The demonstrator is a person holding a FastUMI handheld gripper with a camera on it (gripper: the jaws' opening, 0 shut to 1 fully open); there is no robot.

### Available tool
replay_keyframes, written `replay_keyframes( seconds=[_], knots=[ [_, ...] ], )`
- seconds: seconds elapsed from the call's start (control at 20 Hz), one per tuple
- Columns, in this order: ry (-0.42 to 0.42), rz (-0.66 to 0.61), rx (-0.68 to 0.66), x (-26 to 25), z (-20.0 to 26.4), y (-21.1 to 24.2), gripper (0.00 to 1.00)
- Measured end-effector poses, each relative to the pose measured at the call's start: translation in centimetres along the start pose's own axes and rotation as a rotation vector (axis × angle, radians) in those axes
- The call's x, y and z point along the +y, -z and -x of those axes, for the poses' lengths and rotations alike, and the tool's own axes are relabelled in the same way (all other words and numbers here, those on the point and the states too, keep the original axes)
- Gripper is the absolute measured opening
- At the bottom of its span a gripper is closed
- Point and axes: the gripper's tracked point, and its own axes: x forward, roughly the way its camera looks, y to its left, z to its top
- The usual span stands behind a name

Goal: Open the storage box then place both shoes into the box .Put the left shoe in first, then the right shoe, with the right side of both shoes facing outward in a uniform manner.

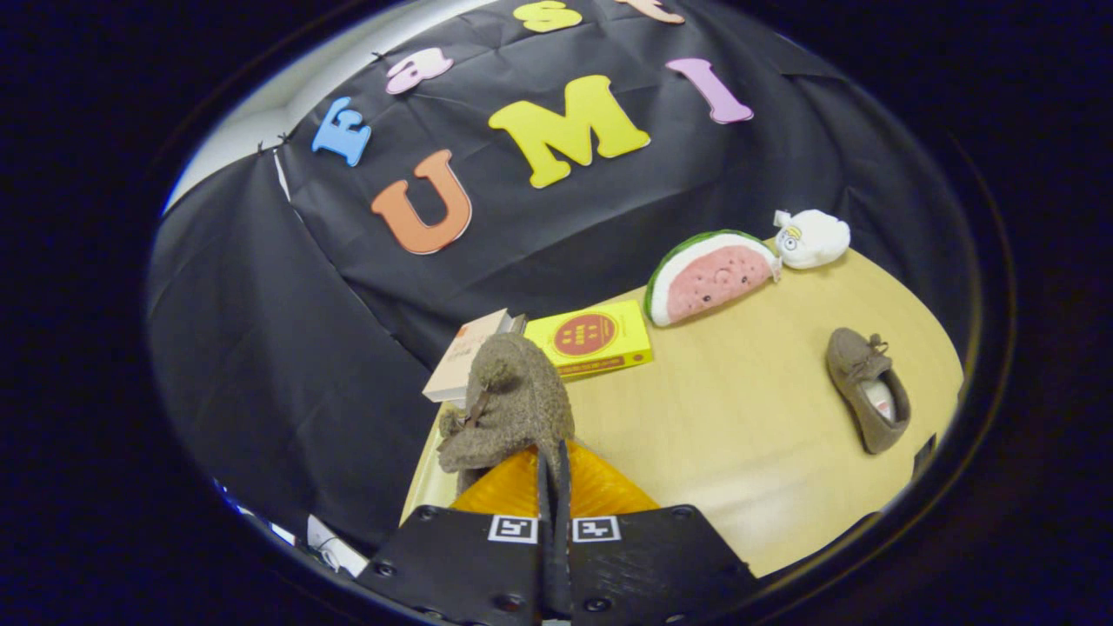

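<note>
My gripper (554, 465) is shut, its two fingers pinching the rim of a brown fuzzy shoe (509, 400). The shoe hangs just ahead of the fingers with its toe pointing up and its lace knot on the left. Right under the shoe and between the fingers' bases lies a ribbed orange surface (600, 491), which looks like part of the storage box; the rest of the box is hidden. A second brown shoe (869, 387) lies on the wooden table (739, 417) far to the right, its opening towards me.
Beyond the held shoe a yellow book (596, 337) and a pale book (465, 355) lie at the table's back edge. A watermelon plush (709, 276) and a white plush (813, 237) sit further right along the black cloth wall.
</note>
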Motion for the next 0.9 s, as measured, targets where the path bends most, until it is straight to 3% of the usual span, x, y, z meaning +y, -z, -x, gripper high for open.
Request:
replay_keyframes(
  seconds=[0.3, 0.55, 0.9],
  knots=[
    [-0.019, -0.087, 0.027, 6.4, -3.5, 4.9, 0.00],
    [0.001, -0.153, 0.051, 8.7, -6.3, 9.6, 0.00],
    [0.000, -0.113, 0.092, 10.2, -8.2, 12.7, 0.02]
  ],
)
